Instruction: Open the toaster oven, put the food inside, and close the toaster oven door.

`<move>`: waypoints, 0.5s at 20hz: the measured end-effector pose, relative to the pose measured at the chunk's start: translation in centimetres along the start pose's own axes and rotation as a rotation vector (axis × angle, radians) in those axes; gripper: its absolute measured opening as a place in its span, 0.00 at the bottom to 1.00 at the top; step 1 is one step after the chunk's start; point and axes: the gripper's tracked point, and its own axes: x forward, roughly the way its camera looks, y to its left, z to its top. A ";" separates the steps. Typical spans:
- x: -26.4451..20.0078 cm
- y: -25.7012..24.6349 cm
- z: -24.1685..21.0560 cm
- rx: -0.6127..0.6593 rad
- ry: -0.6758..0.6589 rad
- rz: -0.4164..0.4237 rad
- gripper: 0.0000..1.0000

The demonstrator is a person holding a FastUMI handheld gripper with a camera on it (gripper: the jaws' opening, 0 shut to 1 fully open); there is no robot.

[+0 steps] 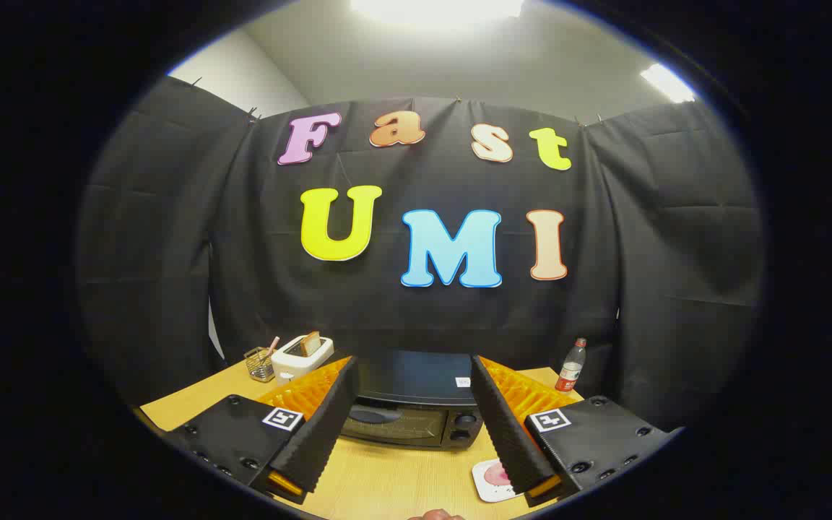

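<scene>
On the left of the counter [192, 401], far back, sits a small wire basket [260, 365] with a pink stick in it. Just beside it is a white toaster [302, 355] with bread poking out. The tool [412, 426] is wide open and holds nothing. Between its fingers, a little way ahead, sits the black toaster oven [416, 404]. Its door looks closed. Near the right finger lies a small white plate [492, 480] with something pink on it, likely the food. That finger hides part of it. Farther back on the right stands a bottle [572, 365] with a red label. The open tool could bump the plate and push the food off, because the plate is so close.
</scene>
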 end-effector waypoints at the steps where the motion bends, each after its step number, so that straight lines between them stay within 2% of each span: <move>1: -0.2 0.0 -0.1 -0.001 -0.002 -0.001 0.98; 10: -1.4 0.1 -0.5 -0.007 0.003 -0.024 0.98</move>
